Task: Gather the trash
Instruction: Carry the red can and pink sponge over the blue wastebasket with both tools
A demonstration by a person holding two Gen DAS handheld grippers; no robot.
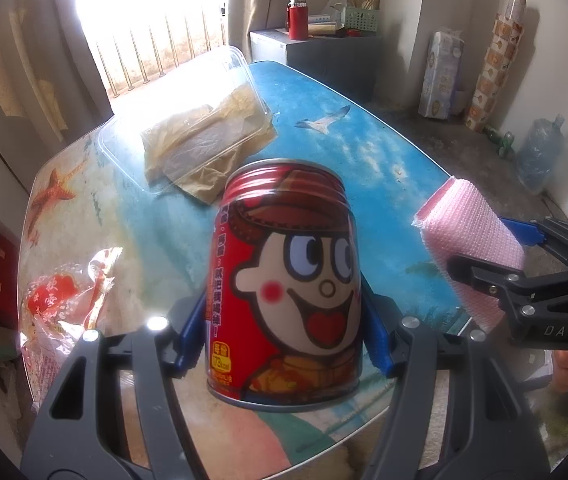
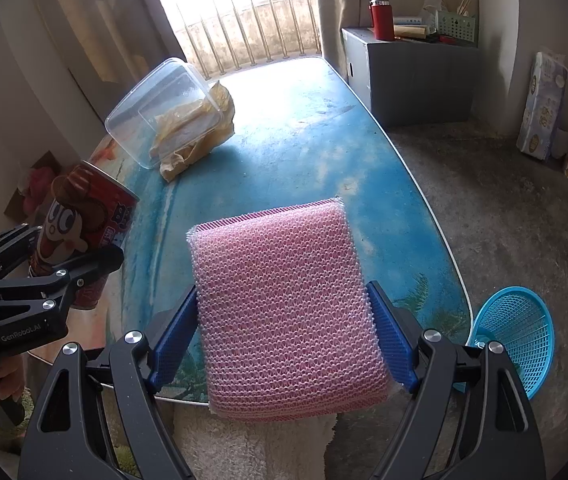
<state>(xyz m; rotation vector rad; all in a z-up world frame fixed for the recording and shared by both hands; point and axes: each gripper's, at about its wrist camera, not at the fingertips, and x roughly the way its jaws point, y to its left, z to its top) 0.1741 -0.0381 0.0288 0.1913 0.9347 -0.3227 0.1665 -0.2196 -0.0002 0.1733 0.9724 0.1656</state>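
While both grippers are loaded, nothing looks binned yet, so I'd call the task early-to-mid. Left gripper is clamped on a red drink can with a cartoon face, blue pads on both sides of it, can upright and seemingly lifted just above the near table edge; can't tell for sure if its base touches. Right gripper is closed on a pink mesh scrub sponge, pads pressing its two side edges, sponge held flat over the near end of the beach-print table. Blue mesh wastebasket sits on the floor at 4 o'clock in the right wrist view, just beside the table's near right corner; what shows of its inside looks empty. Left on the table: clear plastic container tipped on a crumpled yellowish bag at 11 o'clock in the left wrist view, and a red-and-clear printed wrapper at 9 o'clock near the left edge. Judgement: two items in hand need dropping into the basket, then at least three more pieces to collect.
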